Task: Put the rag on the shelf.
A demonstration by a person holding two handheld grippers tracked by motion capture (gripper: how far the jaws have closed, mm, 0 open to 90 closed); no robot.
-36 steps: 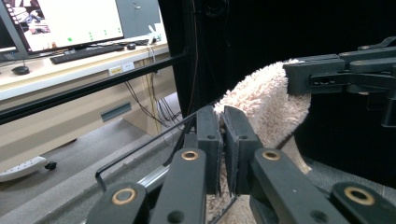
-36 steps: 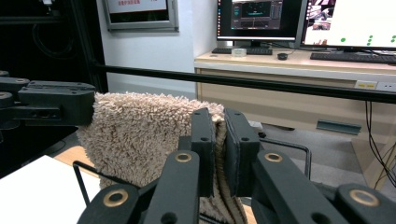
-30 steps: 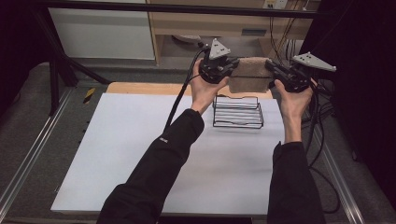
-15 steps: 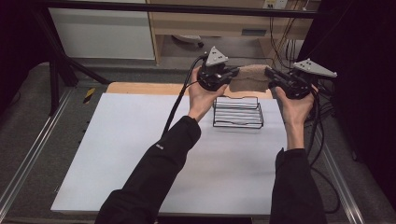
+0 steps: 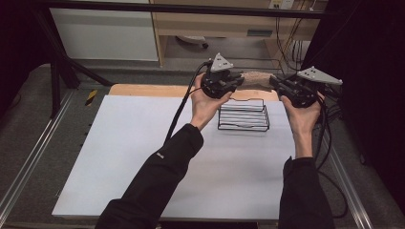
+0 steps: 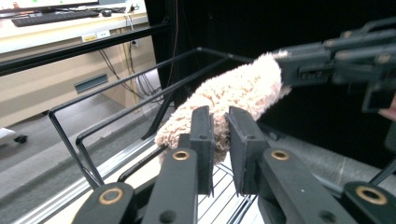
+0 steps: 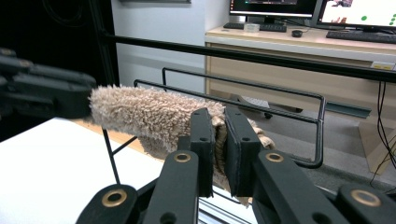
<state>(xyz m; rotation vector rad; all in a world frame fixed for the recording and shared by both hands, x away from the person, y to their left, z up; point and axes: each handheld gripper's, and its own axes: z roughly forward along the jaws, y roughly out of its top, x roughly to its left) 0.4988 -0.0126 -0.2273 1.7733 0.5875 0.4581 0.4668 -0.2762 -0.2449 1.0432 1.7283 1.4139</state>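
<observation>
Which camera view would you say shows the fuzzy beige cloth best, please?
The right gripper view: the fuzzy beige cloth is close and sharp. The left gripper view shows its length, partly hidden by the jaws. From the high view it appears small and distant.

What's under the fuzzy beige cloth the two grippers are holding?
The black wire rack stands below the cloth, on the white table. The cloth hides part of the rack's far rim.
</observation>
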